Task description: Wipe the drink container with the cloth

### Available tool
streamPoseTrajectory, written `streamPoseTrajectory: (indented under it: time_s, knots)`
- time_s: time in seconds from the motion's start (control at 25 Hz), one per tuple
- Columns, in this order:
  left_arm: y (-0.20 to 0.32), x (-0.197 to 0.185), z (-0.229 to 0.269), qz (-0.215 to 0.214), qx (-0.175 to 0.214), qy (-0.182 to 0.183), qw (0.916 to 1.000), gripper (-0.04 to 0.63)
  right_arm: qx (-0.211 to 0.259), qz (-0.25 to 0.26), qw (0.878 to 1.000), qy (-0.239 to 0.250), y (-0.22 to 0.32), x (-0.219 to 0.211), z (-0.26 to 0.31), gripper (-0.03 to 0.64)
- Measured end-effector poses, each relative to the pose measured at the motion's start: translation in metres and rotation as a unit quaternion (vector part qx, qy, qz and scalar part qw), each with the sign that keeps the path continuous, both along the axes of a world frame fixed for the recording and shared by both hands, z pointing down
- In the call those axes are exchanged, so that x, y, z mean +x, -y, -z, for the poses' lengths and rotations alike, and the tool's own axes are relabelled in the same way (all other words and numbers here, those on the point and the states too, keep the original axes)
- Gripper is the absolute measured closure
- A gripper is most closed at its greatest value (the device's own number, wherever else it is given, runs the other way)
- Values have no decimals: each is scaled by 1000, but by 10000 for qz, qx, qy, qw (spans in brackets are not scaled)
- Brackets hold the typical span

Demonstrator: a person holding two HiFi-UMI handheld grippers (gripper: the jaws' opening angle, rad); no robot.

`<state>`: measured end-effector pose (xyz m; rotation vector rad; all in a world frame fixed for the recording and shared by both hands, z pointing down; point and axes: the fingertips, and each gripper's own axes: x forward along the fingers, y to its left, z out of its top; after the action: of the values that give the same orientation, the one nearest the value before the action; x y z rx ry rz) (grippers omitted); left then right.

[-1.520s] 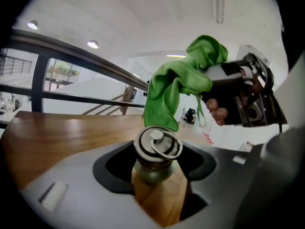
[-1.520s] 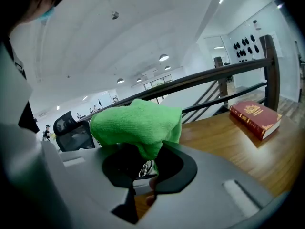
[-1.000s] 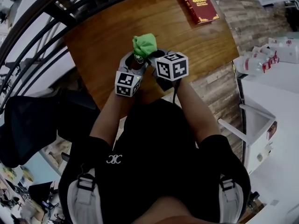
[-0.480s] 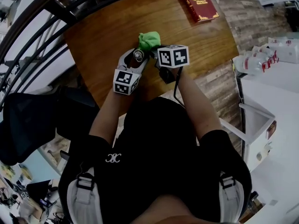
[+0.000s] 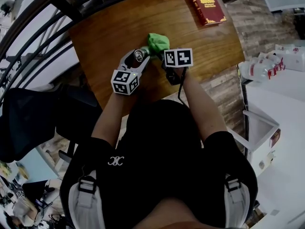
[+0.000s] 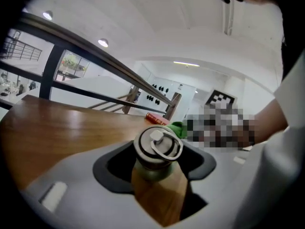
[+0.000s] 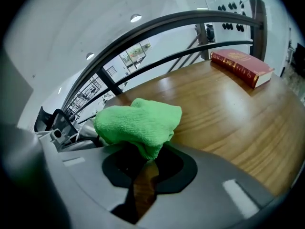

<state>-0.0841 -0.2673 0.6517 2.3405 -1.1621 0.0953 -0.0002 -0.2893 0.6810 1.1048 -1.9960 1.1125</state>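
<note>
Now, the left gripper (image 6: 153, 175) is clamped tight on the bottle (image 6: 157, 149), held mid-frame over the table (image 5: 105, 27). The right gripper (image 7: 145, 161) pinches the cloth (image 7: 138, 123) shut, just right of the cap. The risk is a hard swipe twisting the bottle in that narrow grip, or the cloth pulling free. A second ago the cloth covered the cap; it has slid right, leaving the cap bare.

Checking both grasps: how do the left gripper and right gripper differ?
The left gripper is shut on a rigid drink container with a metal ring cap; the right gripper is shut on a soft green cloth. The left gripper's fingers clasp the container below its cap; the right gripper's fingers pinch only the cloth's lower fold. Both are over the brown wooden table.
</note>
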Motion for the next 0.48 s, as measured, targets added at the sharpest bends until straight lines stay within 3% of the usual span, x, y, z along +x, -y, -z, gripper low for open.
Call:
streamPoseTrajectory:
  time_s: [0.16, 0.28, 0.48]
  knots:
    - [4, -4, -1, 148, -179, -209, 9995, 284, -55, -32, 10000, -77, -4, 4, -6, 567]
    - [8, -13, -3, 477, -529, -656, 9953, 284, -136, -139, 9998, -33, -8, 6, -11, 566]
    - [16, -34, -11, 1228, -1247, -1658, 9705, 284, -375, -84, 9992, -78, -26, 2, -27, 566]
